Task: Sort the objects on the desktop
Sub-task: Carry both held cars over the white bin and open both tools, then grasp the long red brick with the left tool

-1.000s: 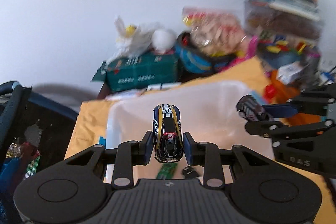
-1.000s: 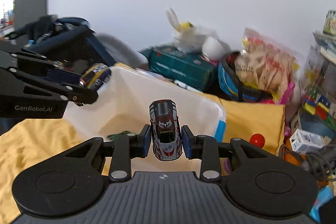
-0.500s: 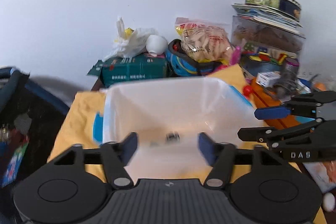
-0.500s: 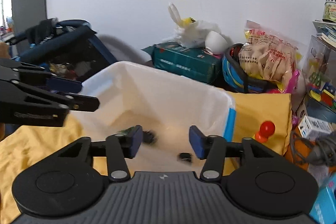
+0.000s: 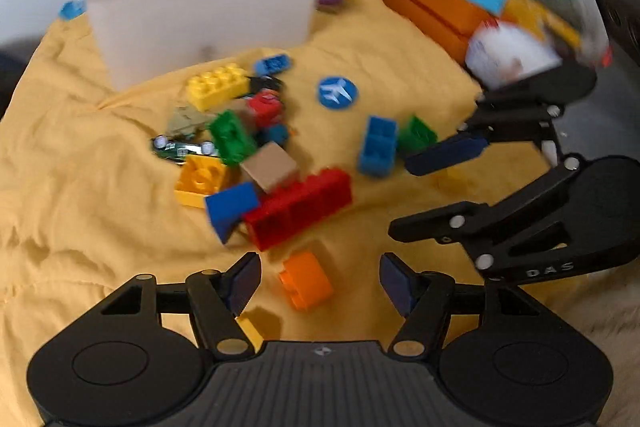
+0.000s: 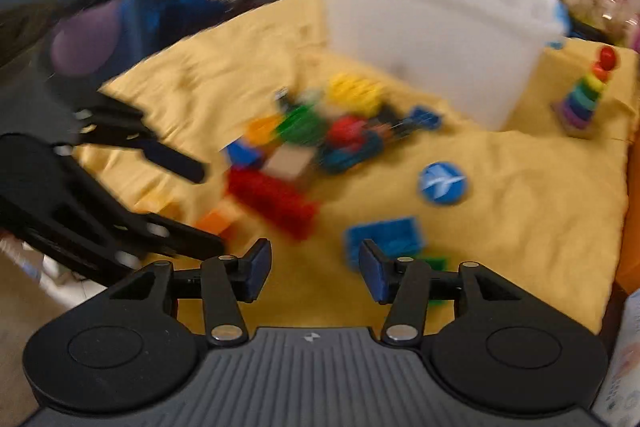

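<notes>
Two toy cars were in my tongs a second ago, one per hand; both went into the white bin (image 5: 200, 11) and neither tong carries anything now. I've swung both hands away from the bin's mouth and down toward the loose pile on the yellow cloth (image 5: 80, 187) that covers the bench. My left tongs (image 5: 320, 283) stand wide apart, with the orange brick (image 5: 306, 281) lying between the pads but not pressed by them. My right tongs (image 6: 314, 269) are about half open and closing slightly, with only bare cloth in the gap; the blue brick (image 6: 384, 235) sits just beyond the right-hand pad. The bin stands toward the far edge of the bench, behind the pile. The views are smeared, so finer detail escapes me. I'd judge the cars done and bricks next: orange for the left, blue for the right. A green car (image 5: 180, 149) lies at the pile's left side, not yet sorted
</notes>
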{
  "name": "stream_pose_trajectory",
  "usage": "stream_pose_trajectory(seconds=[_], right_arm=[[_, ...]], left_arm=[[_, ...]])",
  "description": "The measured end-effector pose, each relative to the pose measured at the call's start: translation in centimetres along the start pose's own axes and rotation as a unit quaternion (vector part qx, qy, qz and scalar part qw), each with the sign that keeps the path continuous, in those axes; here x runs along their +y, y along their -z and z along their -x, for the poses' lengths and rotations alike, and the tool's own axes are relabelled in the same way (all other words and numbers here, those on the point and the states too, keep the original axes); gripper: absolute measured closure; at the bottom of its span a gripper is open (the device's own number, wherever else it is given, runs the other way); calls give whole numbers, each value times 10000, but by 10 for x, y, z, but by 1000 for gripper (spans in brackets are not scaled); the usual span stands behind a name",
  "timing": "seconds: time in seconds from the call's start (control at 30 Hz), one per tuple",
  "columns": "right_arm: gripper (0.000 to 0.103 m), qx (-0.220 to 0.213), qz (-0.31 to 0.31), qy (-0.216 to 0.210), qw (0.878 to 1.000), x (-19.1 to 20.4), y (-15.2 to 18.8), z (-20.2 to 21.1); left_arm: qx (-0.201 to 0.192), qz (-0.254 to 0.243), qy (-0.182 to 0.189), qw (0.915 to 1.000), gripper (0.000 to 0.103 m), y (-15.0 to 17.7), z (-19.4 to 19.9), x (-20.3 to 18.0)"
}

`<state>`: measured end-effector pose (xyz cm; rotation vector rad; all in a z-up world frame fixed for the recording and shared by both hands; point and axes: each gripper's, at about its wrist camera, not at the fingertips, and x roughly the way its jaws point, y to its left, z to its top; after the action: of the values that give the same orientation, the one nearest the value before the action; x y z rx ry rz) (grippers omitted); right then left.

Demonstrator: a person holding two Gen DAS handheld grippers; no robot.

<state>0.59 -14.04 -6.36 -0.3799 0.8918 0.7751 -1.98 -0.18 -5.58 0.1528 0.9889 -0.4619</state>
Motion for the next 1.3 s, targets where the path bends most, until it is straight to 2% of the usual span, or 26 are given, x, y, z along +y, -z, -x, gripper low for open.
stream_pose_trajectory(seconds=[0.07,0.23,0.3,0.37,0.43,0.5,0.57,0.63,0.7,0.77,0.83,0.93,1.0,1.07,1.17,1.23,1.3], right_arm=[[54,120,138,119,9998,9,5,-5],[56,369,-110,26,9993,5,15,-11],[56,443,-113,105,9989,4,20,-13],[56,400,-171,103,9990,2,25,-8],[55,197,-228,252,9992,-2,26,0],[55,47,-358,495,9981,-10,25,6],[55,-15,-553,646,9964,-19,24,10],[55,-61,-700,736,9948,-27,24,13],[54,-74,-803,790,9936,-32,25,15],[54,-80,-853,817,9930,-34,28,16],[54,-79,-880,813,9928,-34,31,18],[54,-118,-890,897,9919,-34,36,23],[54,-135,-956,929,9910,-38,38,24],[54,-119,-1034,936,9902,-43,40,25],[54,-87,-1089,949,9895,-48,42,26],[54,-79,-1094,949,9894,-49,42,25],[53,-64,-1078,921,9899,-50,43,25]], left_arm=[[27,-89,6,10000,34,2,-2,-6],[125,-108,-86,9998,36,6,-4,-8],[0,-49,-115,9999,39,6,1,-6],[-317,-188,-121,9992,39,-1,10,-8],[-500,-377,-34,9980,39,-12,13,-11],[-479,-580,75,9971,39,-24,6,-14],[-353,-1004,29,9943,39,-36,-7,-20],[-169,-1452,-91,9892,44,-44,-18,-24],[3,-1649,-125,9862,45,-49,-27,-22],[38,-1608,-185,9868,48,-50,-28,-17],[53,-1459,-136,9892,55,-47,-23,-15],[87,-1302,-17,9915,55,-33,-21,-19],[-39,-1461,-192,9891,55,-23,-19,-28],[-12,-1336,25,9910,55,-21,-15,-32],[232,-1029,409,9936,55,-13,-16,-41],[312,-1112,323,9928,56,-3,-19,-50],[179,-1207,330,9920,56,0,-12,-53]])
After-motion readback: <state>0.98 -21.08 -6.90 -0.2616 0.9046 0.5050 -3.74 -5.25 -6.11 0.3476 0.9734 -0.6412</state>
